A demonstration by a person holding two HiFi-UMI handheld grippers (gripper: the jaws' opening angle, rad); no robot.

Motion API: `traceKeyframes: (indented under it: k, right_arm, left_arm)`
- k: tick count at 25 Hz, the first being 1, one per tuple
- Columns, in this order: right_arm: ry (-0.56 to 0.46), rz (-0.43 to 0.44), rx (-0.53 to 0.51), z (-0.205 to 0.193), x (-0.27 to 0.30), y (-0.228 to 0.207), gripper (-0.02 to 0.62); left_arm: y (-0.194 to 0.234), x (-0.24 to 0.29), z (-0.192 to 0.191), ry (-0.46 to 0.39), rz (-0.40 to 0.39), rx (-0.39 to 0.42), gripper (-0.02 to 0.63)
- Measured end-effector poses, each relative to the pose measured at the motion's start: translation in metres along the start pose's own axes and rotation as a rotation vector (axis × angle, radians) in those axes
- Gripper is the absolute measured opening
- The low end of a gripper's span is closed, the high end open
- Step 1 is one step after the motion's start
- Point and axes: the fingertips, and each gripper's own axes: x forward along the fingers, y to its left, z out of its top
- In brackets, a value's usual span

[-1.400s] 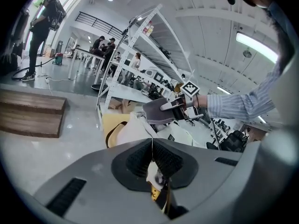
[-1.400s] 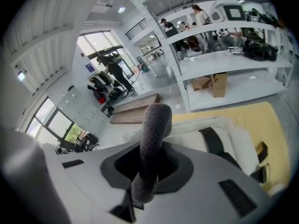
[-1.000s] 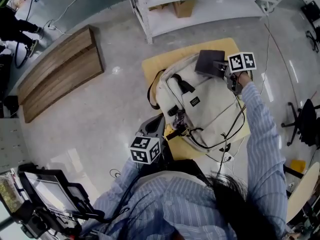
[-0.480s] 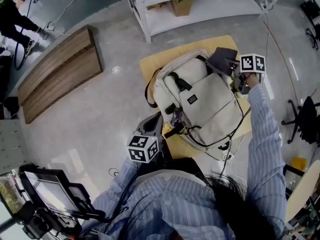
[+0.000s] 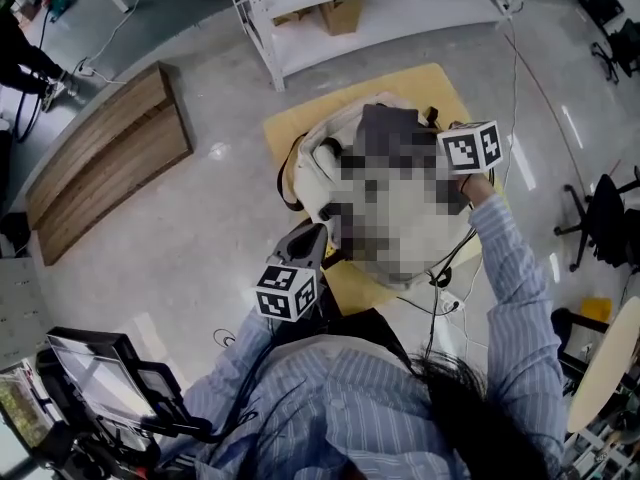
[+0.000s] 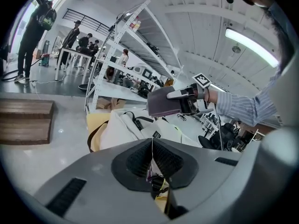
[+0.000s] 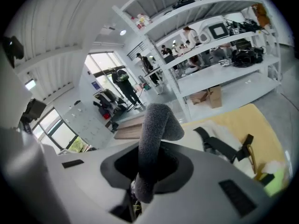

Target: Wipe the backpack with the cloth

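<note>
Now, 1 backpack (image 6: 119,129), 1 cloth (image 7: 155,122), R gripper (image 7: 145,169)

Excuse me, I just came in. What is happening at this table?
A person works with two handheld grippers. The right gripper holds a dark grey cloth over the far end of a cream backpack lying on a yellow table. The left gripper is closed at the backpack's near edge, apparently pinching it steady.

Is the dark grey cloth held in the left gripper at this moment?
No, the right gripper view shows the cloth clamped between the jaws of the right gripper, with the backpack lying beyond it.
</note>
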Motion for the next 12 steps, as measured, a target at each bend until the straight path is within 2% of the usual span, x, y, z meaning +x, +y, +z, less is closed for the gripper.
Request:
traceKeyframes:
  k: [4, 8, 12]
  right_arm:
    - [0.084, 0.096, -0.073, -0.041, 0.015, 0.053, 0.052]
    - [0.166, 0.182, -0.071, -0.095, 0.032, 0.087, 0.052]
    - [0.235, 0.166, -0.042, -0.139, 0.051, 0.089, 0.052]
  left_arm:
    - [-0.005, 0.002, -0.004, 0.004, -0.021, 0.017, 0.006]
    - [-0.006, 0.002, -0.010, 0.009, -0.027, 0.023, 0.006]
    - [-0.003, -0.004, -0.009, 0.007, -0.025, 0.025, 0.006]
